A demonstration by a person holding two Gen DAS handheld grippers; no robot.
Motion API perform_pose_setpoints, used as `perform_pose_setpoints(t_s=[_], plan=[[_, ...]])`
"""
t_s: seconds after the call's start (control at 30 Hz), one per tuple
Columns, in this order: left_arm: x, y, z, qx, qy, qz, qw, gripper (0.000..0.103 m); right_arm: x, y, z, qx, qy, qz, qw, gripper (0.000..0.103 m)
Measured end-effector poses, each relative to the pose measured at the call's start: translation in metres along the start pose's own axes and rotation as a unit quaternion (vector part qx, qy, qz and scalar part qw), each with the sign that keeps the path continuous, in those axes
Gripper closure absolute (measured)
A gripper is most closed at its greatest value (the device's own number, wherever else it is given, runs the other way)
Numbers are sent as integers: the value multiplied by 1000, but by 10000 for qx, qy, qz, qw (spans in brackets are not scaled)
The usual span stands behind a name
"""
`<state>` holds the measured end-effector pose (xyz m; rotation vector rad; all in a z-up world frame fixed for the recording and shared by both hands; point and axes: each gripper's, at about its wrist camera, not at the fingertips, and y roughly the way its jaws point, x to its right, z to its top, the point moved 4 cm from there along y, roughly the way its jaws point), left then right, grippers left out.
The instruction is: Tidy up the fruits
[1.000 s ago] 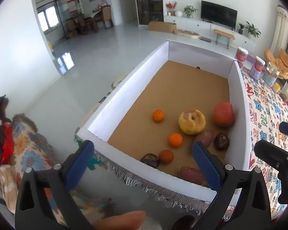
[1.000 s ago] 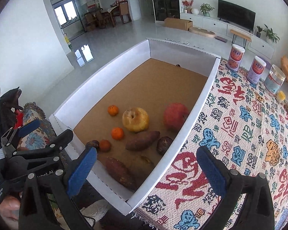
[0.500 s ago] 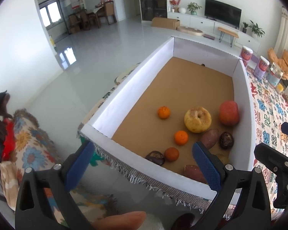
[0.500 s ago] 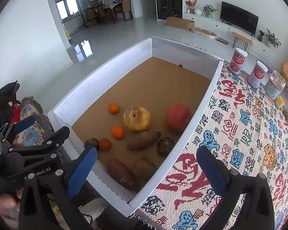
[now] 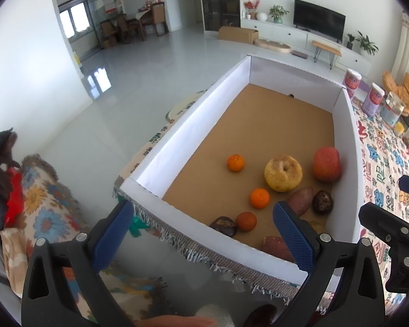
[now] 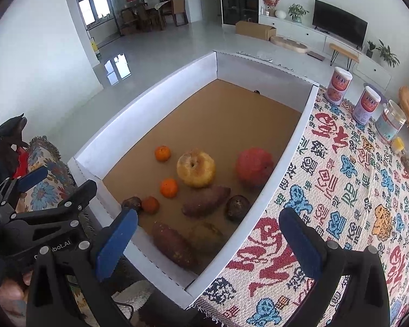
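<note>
A white-walled box [image 6: 161, 87] with a brown floor holds fruit at its near end: a yellow apple [image 6: 195, 168], a red fruit [image 6: 254, 166], three small oranges [image 6: 168, 187], two sweet potatoes [image 6: 205, 200] and dark round fruits [image 6: 237, 203]. The same box [image 5: 193, 125] and apple [image 5: 283, 173] show in the left wrist view. My left gripper [image 5: 203, 234] is open and empty, above the box's near left corner. My right gripper [image 6: 207, 241] is open and empty, above the box's near right wall.
A patterned cloth [image 6: 349, 179] covers the table right of the box. Two cans [image 6: 340, 83] and a glass jar [image 6: 390, 122] stand at its far end. A floral cushion [image 5: 43, 207] lies to the left. A tiled floor and TV unit lie beyond.
Both grippers have risen and drawn back a little, so the box sits lower and farther in both views. The fruit has not moved. Both grippers stay open.
</note>
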<state>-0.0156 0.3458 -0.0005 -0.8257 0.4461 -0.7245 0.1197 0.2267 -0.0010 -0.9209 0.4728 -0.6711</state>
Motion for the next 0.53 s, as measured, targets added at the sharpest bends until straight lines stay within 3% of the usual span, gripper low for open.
perform_pose_setpoints(t_s=[0.53], plan=[[-3,2,0,24,-6,67,10000,1,-4,8,-2,-135,-67,-20,9999,0]])
